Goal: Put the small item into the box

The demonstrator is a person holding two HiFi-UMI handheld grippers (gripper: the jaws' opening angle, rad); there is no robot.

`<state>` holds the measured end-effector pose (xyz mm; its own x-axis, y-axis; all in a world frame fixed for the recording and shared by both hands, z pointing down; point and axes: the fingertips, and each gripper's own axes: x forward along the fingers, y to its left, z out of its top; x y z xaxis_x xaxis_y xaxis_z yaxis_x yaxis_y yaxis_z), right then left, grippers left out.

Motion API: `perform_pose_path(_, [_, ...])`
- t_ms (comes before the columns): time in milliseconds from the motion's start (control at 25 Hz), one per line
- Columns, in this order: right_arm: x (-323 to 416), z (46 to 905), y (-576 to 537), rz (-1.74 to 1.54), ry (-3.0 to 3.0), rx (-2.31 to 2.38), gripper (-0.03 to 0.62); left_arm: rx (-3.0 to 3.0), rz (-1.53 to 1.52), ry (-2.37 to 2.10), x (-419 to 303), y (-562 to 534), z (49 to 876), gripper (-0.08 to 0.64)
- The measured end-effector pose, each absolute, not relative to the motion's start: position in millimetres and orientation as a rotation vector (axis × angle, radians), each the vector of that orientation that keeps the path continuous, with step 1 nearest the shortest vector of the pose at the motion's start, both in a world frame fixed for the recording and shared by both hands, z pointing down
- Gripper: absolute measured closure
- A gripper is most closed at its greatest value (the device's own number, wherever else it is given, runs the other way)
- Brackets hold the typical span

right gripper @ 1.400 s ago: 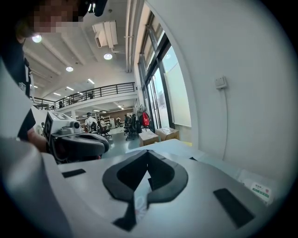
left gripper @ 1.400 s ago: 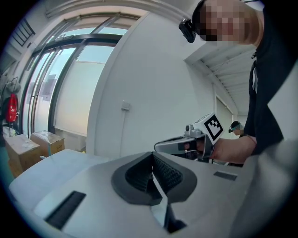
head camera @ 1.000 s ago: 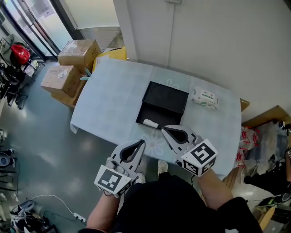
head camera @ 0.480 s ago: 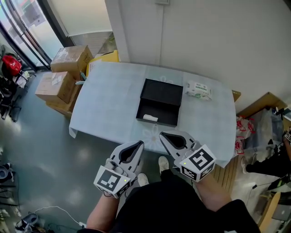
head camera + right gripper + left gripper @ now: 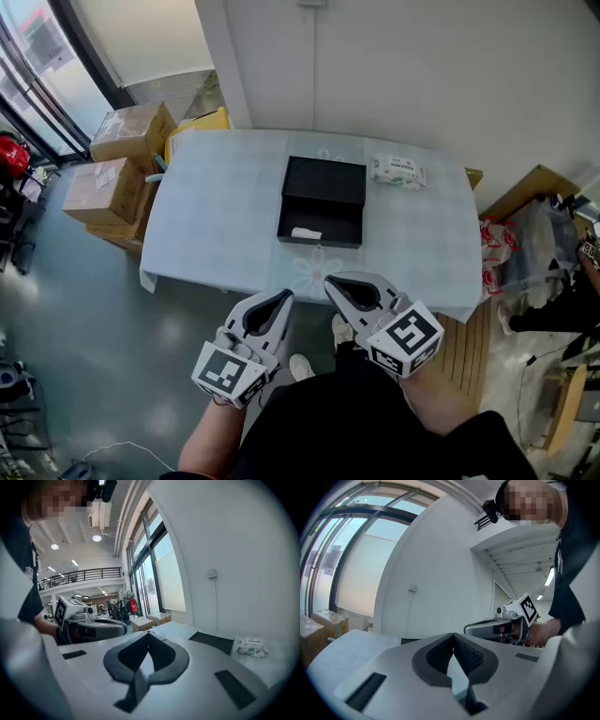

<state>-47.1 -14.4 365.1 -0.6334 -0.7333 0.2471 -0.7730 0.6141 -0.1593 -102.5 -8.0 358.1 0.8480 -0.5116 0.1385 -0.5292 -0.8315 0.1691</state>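
You see a pale blue tablecloth [image 5: 216, 216] with a faint white flower pattern, a black box [image 5: 323, 180], a white small item [image 5: 307, 233] and a white packet [image 5: 397, 170] printed in green. Your left gripper [image 5: 284, 294] and right gripper [image 5: 330, 280] are light grey with dark grey ribbed pads [image 5: 471, 656], each bearing a white cube [image 5: 407, 336] with black square markers. The cardboard boxes [image 5: 131, 136] are brown and the floor [image 5: 84, 309] is glossy grey

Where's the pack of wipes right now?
Head view: the pack of wipes lies on the table near the wall, just right of the black box.
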Motion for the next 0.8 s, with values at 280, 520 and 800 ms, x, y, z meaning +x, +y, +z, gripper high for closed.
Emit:
perform_pose_path(280, [-57, 367, -11, 0.388, -2.654, 1.311, 0.583, 2.835, 0.139, -0.752, -113, -6, 362, 0.552])
perform_pose_path(520, [-61, 370, -6, 0.394, -2.642, 1.317, 0.583, 2.831, 0.135, -0.736, -116, -4, 364, 0.552])
perform_pose_path(800, [-65, 370, -2, 0.386, -2.654, 1.312, 0.583, 2.841, 0.145, -0.745, -120, 5, 364, 0.552])
